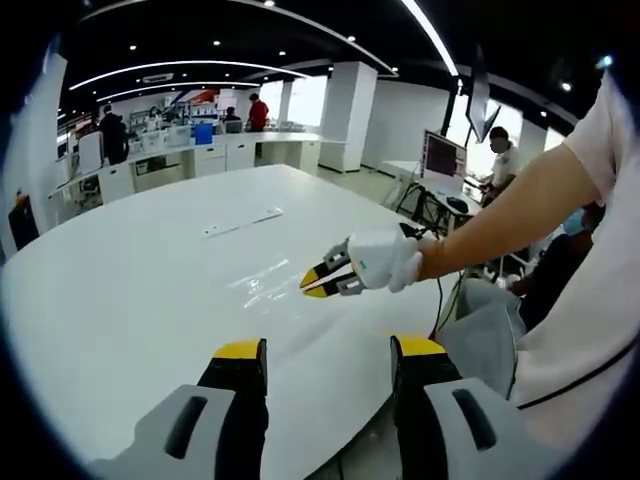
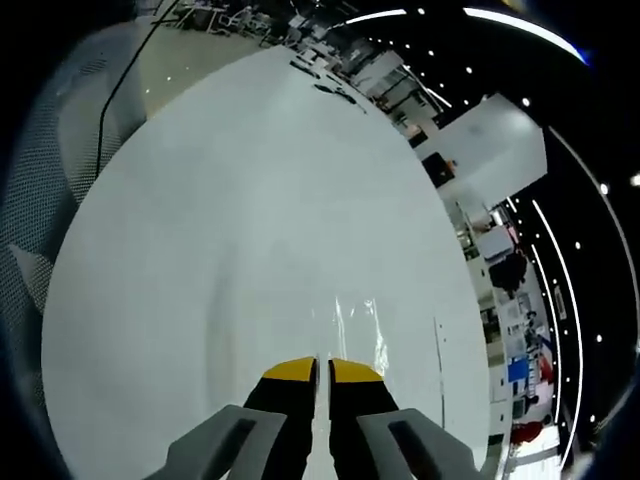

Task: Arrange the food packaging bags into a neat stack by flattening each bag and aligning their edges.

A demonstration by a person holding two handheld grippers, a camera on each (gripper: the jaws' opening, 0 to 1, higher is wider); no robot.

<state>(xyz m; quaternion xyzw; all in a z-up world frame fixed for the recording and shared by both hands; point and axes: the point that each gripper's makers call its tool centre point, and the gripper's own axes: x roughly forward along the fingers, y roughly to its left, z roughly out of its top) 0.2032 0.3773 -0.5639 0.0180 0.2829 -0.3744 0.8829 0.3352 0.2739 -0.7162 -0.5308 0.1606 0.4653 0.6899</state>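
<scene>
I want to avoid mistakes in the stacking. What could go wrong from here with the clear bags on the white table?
1. The transparent plastic bag ahead of the right gripper barely shows against the glossy white table. The jaws stand almost together, so they might miss its edge or crumple it.
2. The second flat clear bag lies apart, farther across the table, so dragging one to the other could leave the edges misaligned.

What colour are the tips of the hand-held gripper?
Yellow, on black jaws; clearest on the right hand-held gripper in the left gripper view.
</scene>
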